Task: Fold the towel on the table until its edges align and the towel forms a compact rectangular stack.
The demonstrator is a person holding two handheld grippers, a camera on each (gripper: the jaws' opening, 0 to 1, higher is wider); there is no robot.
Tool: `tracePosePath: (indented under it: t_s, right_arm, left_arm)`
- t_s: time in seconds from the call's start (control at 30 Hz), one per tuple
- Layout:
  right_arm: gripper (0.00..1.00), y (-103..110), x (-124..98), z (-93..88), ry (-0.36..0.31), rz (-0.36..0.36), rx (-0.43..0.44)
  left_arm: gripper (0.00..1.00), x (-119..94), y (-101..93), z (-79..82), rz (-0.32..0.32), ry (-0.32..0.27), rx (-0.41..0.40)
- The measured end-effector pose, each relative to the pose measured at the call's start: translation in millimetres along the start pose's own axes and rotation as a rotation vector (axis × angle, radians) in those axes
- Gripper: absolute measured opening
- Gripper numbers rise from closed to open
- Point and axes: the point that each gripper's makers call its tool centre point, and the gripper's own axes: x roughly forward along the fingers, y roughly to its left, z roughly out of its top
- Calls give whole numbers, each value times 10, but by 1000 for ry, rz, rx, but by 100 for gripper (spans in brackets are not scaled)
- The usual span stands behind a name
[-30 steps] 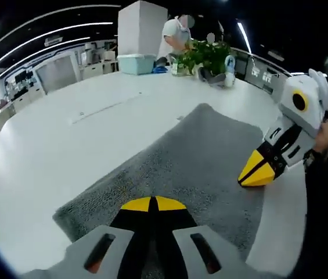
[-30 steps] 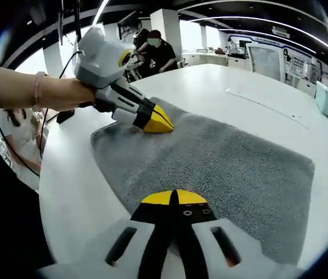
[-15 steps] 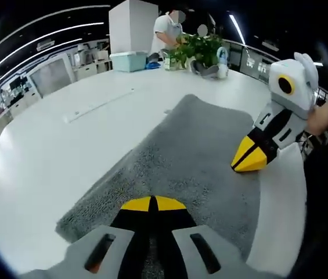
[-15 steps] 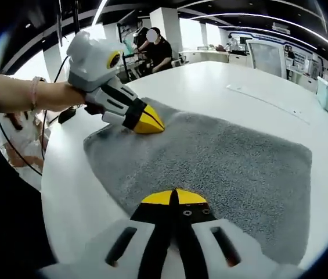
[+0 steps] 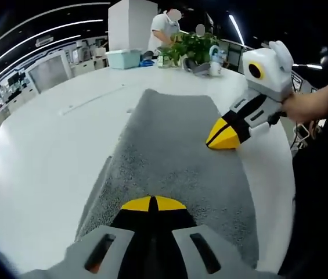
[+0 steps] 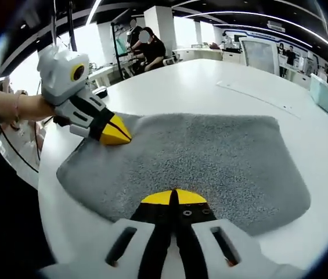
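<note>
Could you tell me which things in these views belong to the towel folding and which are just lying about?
In the job:
grey towel
left gripper
right gripper
white table

Lying about:
potted plant
teal bin

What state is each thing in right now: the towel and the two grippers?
towel: lying flat on the white table, corners gripped.
left gripper: shut on a towel corner.
right gripper: shut on the towel's edge.
</note>
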Motion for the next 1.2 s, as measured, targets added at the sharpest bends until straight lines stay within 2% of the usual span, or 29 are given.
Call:
tracePosePath:
  t_s: [0.37,0.8,1.2]
  right_arm:
    - [0,-96,-61,-40,-8,-32,15]
    - [0,-205,-116,-79,-13,-56,34]
    - [0,-250,-135,-91,-13,-62,36]
  left_arm:
    - [1,-33,-260,-40,-57,28,13]
    - [1,-46,-610,-60,-120,24,-2]
    - [1,-38,-770,-54,-158,26,-17]
